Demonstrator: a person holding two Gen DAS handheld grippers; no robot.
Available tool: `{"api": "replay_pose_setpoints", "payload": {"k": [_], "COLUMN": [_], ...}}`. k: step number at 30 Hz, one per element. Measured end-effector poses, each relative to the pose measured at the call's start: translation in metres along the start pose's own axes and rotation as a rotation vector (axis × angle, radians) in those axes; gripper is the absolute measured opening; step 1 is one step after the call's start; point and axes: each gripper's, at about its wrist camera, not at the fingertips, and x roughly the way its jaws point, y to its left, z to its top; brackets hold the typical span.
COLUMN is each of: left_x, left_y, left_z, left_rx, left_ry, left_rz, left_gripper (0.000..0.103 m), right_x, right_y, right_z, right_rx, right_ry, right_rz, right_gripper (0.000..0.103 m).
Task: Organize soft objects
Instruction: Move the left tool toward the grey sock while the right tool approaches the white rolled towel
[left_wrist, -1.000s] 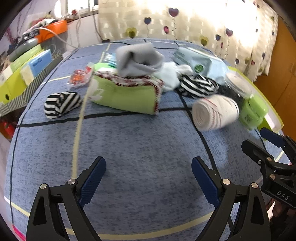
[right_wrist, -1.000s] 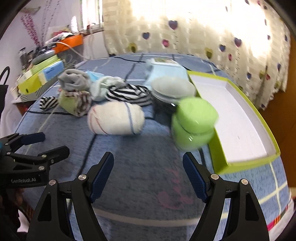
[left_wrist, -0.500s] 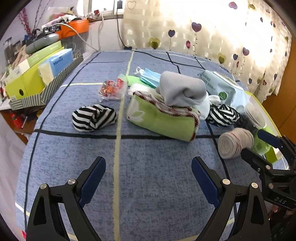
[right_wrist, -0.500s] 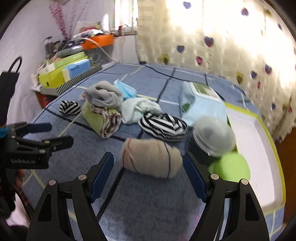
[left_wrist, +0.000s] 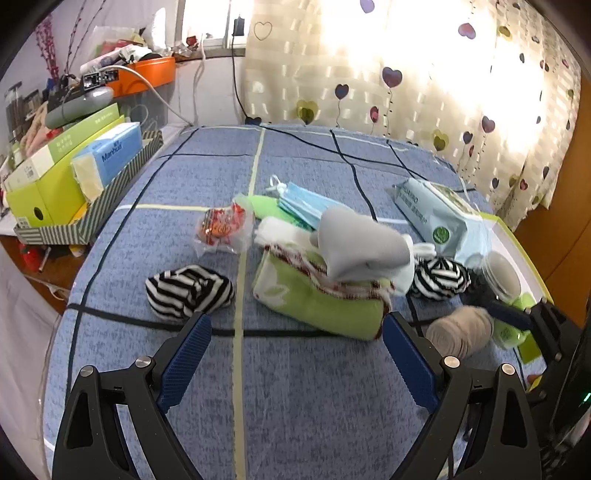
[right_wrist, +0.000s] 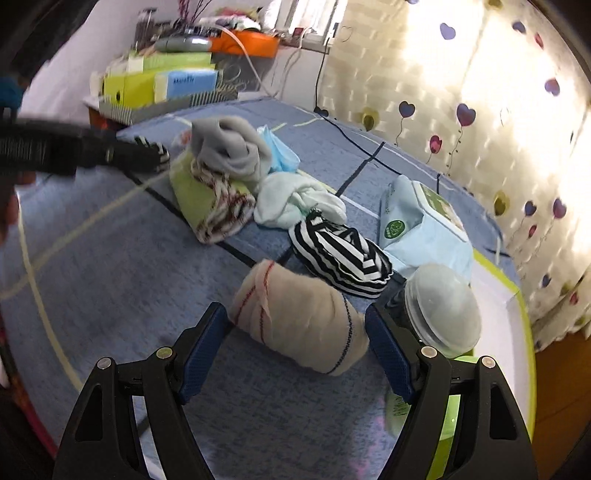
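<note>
Soft things lie on a blue bedsheet. A beige rolled sock (right_wrist: 301, 319) lies between the open jaws of my right gripper (right_wrist: 295, 347); it also shows in the left wrist view (left_wrist: 461, 328). Beyond it are a striped sock bundle (right_wrist: 340, 251), a pale blue cloth (right_wrist: 295, 199), a green folded towel (left_wrist: 321, 299) and a grey sock (left_wrist: 362, 247) on top of it. A second striped bundle (left_wrist: 188, 290) lies just ahead of my open, empty left gripper (left_wrist: 295, 354).
A green-rimmed white tray (right_wrist: 495, 295) lies at the right. A clear-lidded jar (right_wrist: 441, 308), a wet-wipes pack (right_wrist: 424, 221), face masks (left_wrist: 306, 206) and a snack packet (left_wrist: 221, 227) sit nearby. Boxes (left_wrist: 74, 162) are stacked off the bed's left edge.
Both grippers have moved forward. The right one has closed in until the beige rolled sock lies between its open jaws. The left one has come nearer the striped bundle and towel.
</note>
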Motion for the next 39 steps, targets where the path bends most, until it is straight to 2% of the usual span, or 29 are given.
{"api": "replay_pose_setpoints", "payload": {"k": [6, 19, 21, 30, 35, 39], "left_x": [0.0, 0.015, 0.018, 0.017, 0.025, 0.03], "left_y": [-0.003, -0.016, -0.018, -0.029, -0.036, -0.035], "left_z": [0.017, 0.033, 0.036, 0.043, 0.044, 0.044], "left_rx": [-0.007, -0.003, -0.011, -0.016, 0.004, -0.021], "left_ry": [-0.019, -0.001, 0.013, 0.017, 0.039, 0.056], "left_rz": [-0.032, -0.061, -0.071, -0.107, -0.096, -0.064], "left_gripper": [0.095, 0.094, 0.094, 0.093, 0.093, 0.088], "right_x": [0.013, 0.024, 0.024, 0.022, 0.021, 0.019], "right_y": [0.005, -0.013, -0.015, -0.021, -0.021, -0.023], "right_z": [-0.002, 0.004, 0.004, 0.004, 0.003, 0.003], "right_rx": [-0.073, 0.039, 0.054, 0.096, 0.105, 0.118], "right_ry": [0.021, 0.051, 0.05, 0.048, 0.043, 0.036], "right_rz": [-0.07, -0.039, -0.038, -0.02, -0.015, -0.007], "right_gripper": [0.077, 0.077, 0.068, 0.062, 0.06, 0.059]}}
